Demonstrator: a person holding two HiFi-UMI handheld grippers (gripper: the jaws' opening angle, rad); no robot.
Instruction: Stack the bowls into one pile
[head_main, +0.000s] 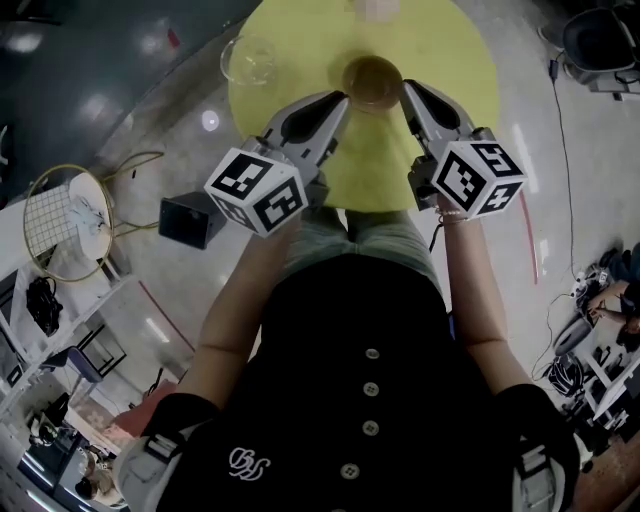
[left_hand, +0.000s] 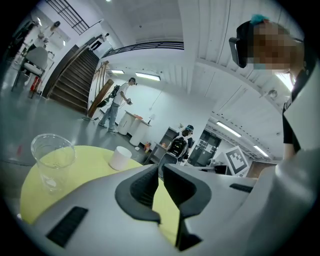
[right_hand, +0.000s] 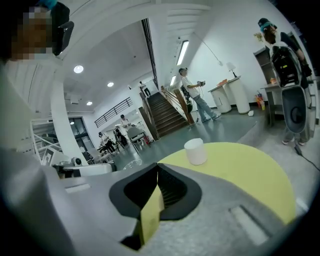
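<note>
On the round yellow table (head_main: 450, 50) stand a clear glass bowl (head_main: 248, 58) at the left edge and an amber-brown bowl (head_main: 372, 80) in the middle. Both grippers hover on the near side of the brown bowl. The left gripper (head_main: 341, 100) points at its left side and the right gripper (head_main: 407, 88) at its right side; neither touches it. The left gripper view shows the left gripper (left_hand: 160, 169) shut on nothing, with the clear bowl (left_hand: 52, 157) to its left. The right gripper (right_hand: 157, 167) is shut and empty too.
A white cup (head_main: 378, 8) stands at the table's far edge, also seen as the cup (left_hand: 120, 157) and cup (right_hand: 195, 151) in the gripper views. On the floor to the left are a black box (head_main: 190, 220) and a round wire rack (head_main: 65, 220). People stand far off.
</note>
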